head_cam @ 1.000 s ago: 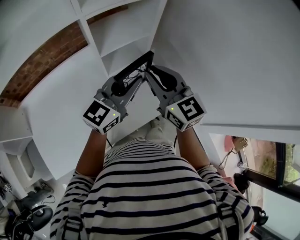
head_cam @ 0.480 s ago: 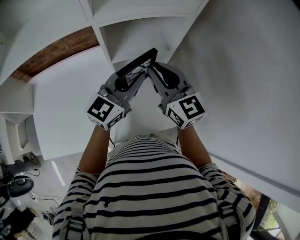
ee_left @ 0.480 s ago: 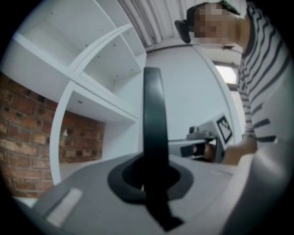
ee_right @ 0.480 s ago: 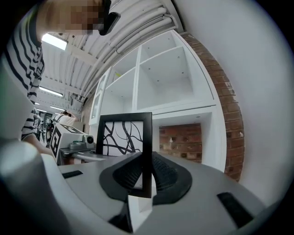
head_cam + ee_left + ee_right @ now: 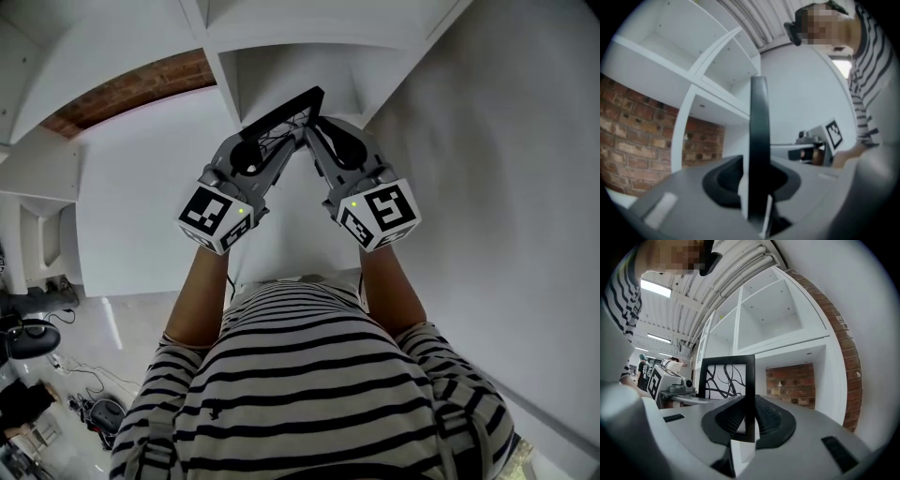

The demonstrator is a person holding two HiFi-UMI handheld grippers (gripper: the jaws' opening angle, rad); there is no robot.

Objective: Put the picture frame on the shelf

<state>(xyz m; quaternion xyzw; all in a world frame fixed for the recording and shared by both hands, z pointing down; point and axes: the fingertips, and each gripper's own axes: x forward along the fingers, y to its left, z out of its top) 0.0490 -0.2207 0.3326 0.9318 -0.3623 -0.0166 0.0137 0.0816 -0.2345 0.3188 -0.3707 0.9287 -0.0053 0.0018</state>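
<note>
Black-edged picture frame (image 5: 725, 380), dark swirls on white, clamped by left gripper (image 5: 757, 185), right gripper (image 5: 749, 420)

No words, numbers or brand names can be read. The only sign-like marks are black-and-white square code patterns on the left gripper (image 5: 255, 142)'s cube (image 5: 216, 217) and the right gripper (image 5: 312, 131)'s cube (image 5: 380, 214), far behind the fingers. The picture frame (image 5: 724, 380) between the fingers shows abstract black lines, no lettering.
</note>
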